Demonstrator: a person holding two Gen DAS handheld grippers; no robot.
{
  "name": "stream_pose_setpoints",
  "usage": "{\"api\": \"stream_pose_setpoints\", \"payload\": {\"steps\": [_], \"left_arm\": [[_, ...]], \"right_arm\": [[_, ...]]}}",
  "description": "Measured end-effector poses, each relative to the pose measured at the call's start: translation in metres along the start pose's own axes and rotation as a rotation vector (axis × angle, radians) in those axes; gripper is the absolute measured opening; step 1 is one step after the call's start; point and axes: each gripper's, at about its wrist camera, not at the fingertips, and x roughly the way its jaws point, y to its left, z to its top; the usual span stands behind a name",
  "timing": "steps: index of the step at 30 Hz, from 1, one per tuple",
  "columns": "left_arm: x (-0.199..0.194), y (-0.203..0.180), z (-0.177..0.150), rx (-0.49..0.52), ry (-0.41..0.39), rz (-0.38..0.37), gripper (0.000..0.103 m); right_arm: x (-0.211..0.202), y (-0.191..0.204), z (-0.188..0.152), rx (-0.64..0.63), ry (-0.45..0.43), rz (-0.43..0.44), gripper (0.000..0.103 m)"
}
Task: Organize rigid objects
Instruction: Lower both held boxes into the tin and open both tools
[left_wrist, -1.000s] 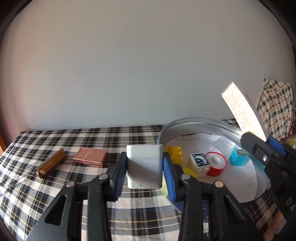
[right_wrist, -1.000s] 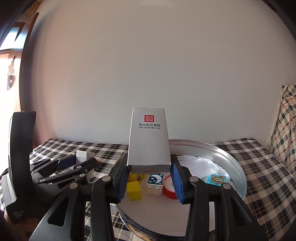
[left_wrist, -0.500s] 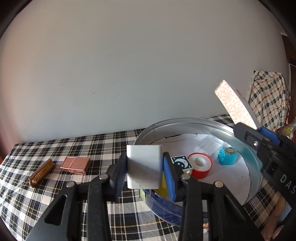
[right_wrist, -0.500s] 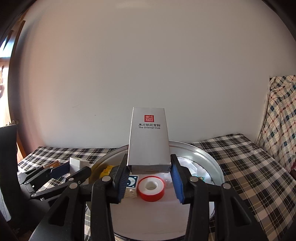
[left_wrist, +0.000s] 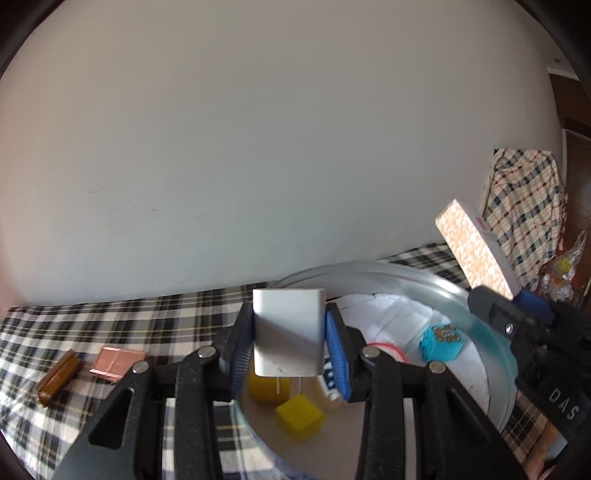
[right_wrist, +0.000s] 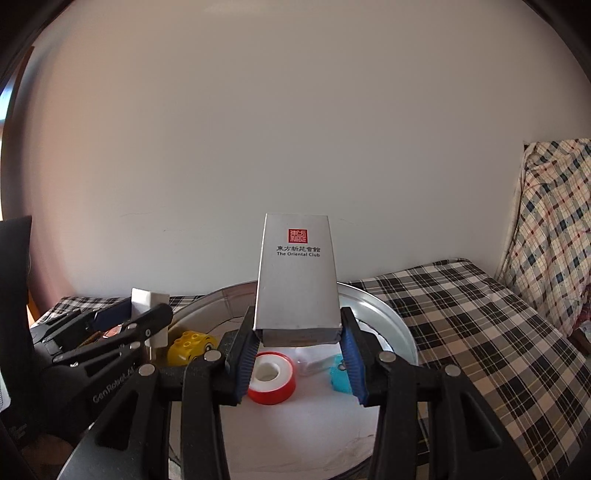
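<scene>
White block (left_wrist: 288, 336) clamped between blue pads of left gripper (left_wrist: 290, 345), above near rim of metal basin (left_wrist: 491, 369). Below it, yellow cube (left_wrist: 299, 415) and blue block (left_wrist: 441, 341) inside basin. On checked cloth (left_wrist: 110, 317) at left, pink tile (left_wrist: 116, 365) and brown bar (left_wrist: 57, 376).

Grey box (right_wrist: 297, 273) upright, gripped at bottom end by right gripper (right_wrist: 297, 356), over basin, above red tape roll (right_wrist: 271, 378).
</scene>
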Motion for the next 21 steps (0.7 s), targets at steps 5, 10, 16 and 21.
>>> {"api": "stream_pose_setpoints", "payload": {"steps": [5, 10, 16, 21], "left_arm": [[0.012, 0.006, 0.008, -0.032, 0.004, -0.087, 0.037], [0.025, 0.000, 0.015, -0.020, 0.017, -0.098, 0.037], [0.038, -0.016, 0.022, 0.024, 0.071, -0.065, 0.037], [0.058, -0.026, 0.024, 0.046, 0.169, -0.034, 0.037]], "right_arm": [[0.003, -0.001, 0.005, 0.004, 0.000, -0.022, 0.045], [0.020, -0.011, 0.010, 0.018, 0.018, -0.026, 0.045], [0.045, -0.017, 0.014, 0.023, 0.062, -0.030, 0.045], [0.065, -0.020, 0.013, 0.035, 0.129, -0.034, 0.045]]}}
